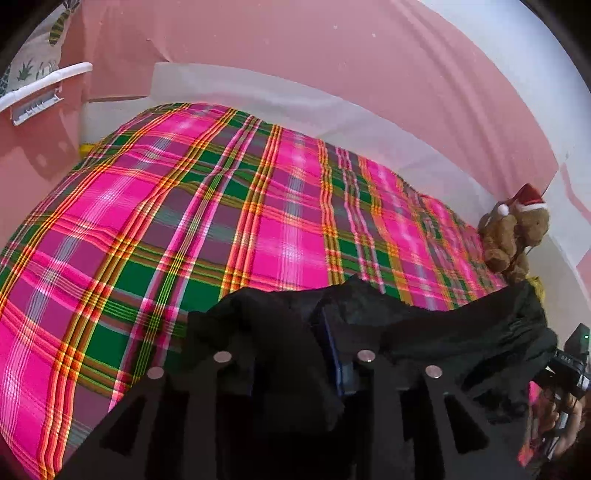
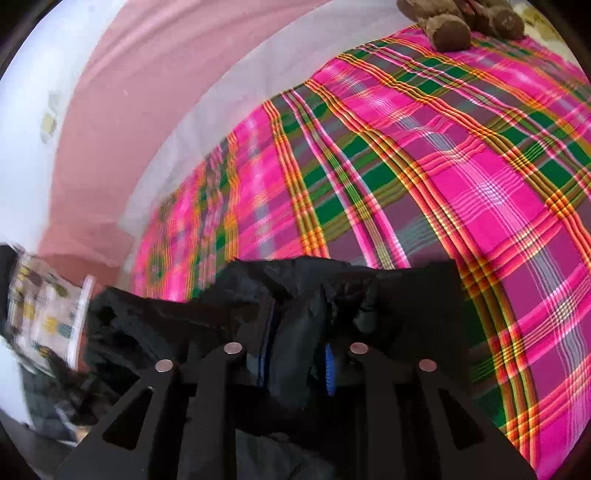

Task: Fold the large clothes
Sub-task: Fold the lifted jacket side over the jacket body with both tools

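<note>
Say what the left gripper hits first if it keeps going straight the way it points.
The left gripper is clamped on the black garment, so that moves along with it. Beyond it, the plaid bedspread likely comes first, then the pink wall; depth is unclear.

Black garment [image 1: 424,332] hides both jaws' tips (grip unreadable); teddy bear [image 2: 461,22] cut off at the frame top.

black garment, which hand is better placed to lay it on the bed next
Neither clearly: the left gripper and right gripper both pinch the black garment above the plaid bedspread; they should lower it together.
</note>
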`<state>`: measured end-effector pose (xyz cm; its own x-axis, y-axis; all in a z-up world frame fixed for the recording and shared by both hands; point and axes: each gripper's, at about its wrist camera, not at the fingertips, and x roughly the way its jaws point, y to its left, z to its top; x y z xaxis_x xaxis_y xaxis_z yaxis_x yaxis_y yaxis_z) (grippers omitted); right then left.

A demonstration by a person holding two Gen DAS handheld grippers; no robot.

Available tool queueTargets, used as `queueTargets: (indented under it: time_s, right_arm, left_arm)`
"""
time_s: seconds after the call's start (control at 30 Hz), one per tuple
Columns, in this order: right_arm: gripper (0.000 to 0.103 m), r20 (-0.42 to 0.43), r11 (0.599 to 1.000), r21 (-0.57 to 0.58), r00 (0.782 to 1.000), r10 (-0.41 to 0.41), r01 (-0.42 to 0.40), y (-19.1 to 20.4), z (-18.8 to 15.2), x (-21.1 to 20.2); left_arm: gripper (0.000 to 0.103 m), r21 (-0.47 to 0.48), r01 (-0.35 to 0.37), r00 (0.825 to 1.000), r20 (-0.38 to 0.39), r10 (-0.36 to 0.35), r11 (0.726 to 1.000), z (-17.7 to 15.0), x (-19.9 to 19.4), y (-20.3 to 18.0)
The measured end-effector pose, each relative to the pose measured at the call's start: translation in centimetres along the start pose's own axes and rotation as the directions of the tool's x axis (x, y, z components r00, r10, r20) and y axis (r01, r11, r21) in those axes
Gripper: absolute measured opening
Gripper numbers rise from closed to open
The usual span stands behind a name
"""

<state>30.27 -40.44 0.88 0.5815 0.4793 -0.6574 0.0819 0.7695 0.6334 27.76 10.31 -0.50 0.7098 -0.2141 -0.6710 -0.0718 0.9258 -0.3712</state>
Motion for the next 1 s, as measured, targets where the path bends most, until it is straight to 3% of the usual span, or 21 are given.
queueTargets:
  time_s: [0.1, 0.17, 0.27, 0.37, 0.47, 0.57, 0.67, 0.77, 0.87, 1.0]
  right_arm:
    - [0.048, 0.022, 0.994, 0.046, 0.995, 0.093, -0.094, 0.0, 1.0, -1.9]
    - [0.063, 0.064, 0.993, 0.045, 0.992, 0.110, -0.113, 0.5, 1.3, -3.3]
    - [0.065, 0.157, 0.996, -0.001, 0.984, 0.087, -0.088, 1.9, 1.6, -5.8]
    - [0.065, 0.197, 0.993, -0.111, 0.979, 0.048, -0.027, 3.9, 0.5, -7.3]
    - [0.065, 0.182, 0.966, -0.255, 0.983, 0.006, 0.041, 6.1, -2.1, -6.9]
    - [0.065, 0.110, 0.925, -0.374, 0.993, -0.031, 0.071, 7.2, -5.5, -4.6]
    - [0.065, 0.036, 0.906, -0.413, 0.996, -0.087, 0.094, 6.6, -7.4, -0.9]
    - [0.065, 0.043, 0.885, -0.434, 0.985, -0.169, 0.170, 5.6, -7.2, 2.0]
    - [0.065, 0.078, 0.892, -0.420, 0.986, -0.151, 0.169, 5.7, -5.8, 0.7]
    - [0.065, 0.140, 0.899, -0.398, 0.980, -0.138, 0.184, 4.5, -3.2, -0.9]
  left_arm:
    - [0.053, -0.016, 0.035, 0.999, 0.011, -0.035, 0.999, 0.6, -0.7, -0.1]
    - [0.067, -0.031, 0.069, 0.997, 0.033, -0.068, 0.997, 1.0, -1.6, -0.3]
    - [0.079, -0.036, 0.091, 0.993, 0.081, -0.087, 0.995, 1.8, -3.1, -0.7]
    - [0.081, 0.000, 0.049, 0.988, 0.144, -0.049, 0.999, 2.0, -4.9, -1.2]
    - [0.083, 0.018, 0.068, 0.985, 0.159, -0.070, 0.998, 1.3, -6.0, -1.7]
    - [0.083, 0.089, 0.102, 0.987, 0.112, -0.111, 0.991, -1.0, -5.5, -2.8]
    - [0.083, 0.145, 0.048, 0.998, 0.026, -0.052, 0.988, -2.7, -2.0, -3.3]
    - [0.083, 0.125, -0.009, 0.999, -0.052, 0.015, 0.992, -3.0, 1.1, -2.1]
    - [0.083, 0.135, 0.006, 1.000, -0.008, -0.005, 0.991, -2.0, -0.3, -1.8]
    - [0.084, 0.161, -0.041, 0.999, 0.020, 0.038, 0.986, 0.1, -0.2, -1.1]
